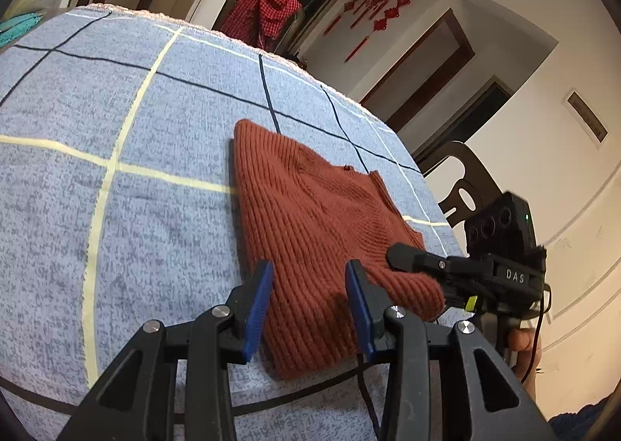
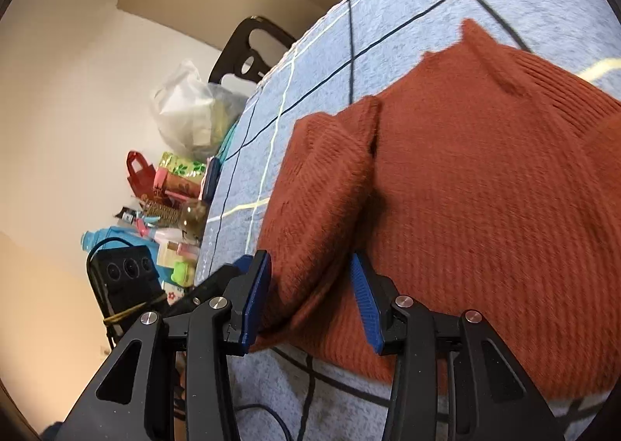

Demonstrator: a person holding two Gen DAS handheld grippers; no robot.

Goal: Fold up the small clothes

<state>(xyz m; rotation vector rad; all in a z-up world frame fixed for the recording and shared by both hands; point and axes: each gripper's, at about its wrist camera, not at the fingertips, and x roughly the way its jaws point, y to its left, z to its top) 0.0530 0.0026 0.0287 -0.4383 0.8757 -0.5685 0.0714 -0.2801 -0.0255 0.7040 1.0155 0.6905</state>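
The rust-red knit sweater (image 1: 310,231) lies partly folded on the bench (image 1: 116,111), which is covered in a blue checked cloth, its near hem toward both grippers. The left gripper (image 1: 308,309) sits over that hem with its jaws apart, fabric between the blue pads but not pinched. The right gripper (image 2: 310,305) straddles a raised fold at the sweater's edge, jaws likewise parted and not clamping. To fold well, I'd say both should bite the hem at matching points, lift together and carry it evenly so the knit doesn't bunch or skew
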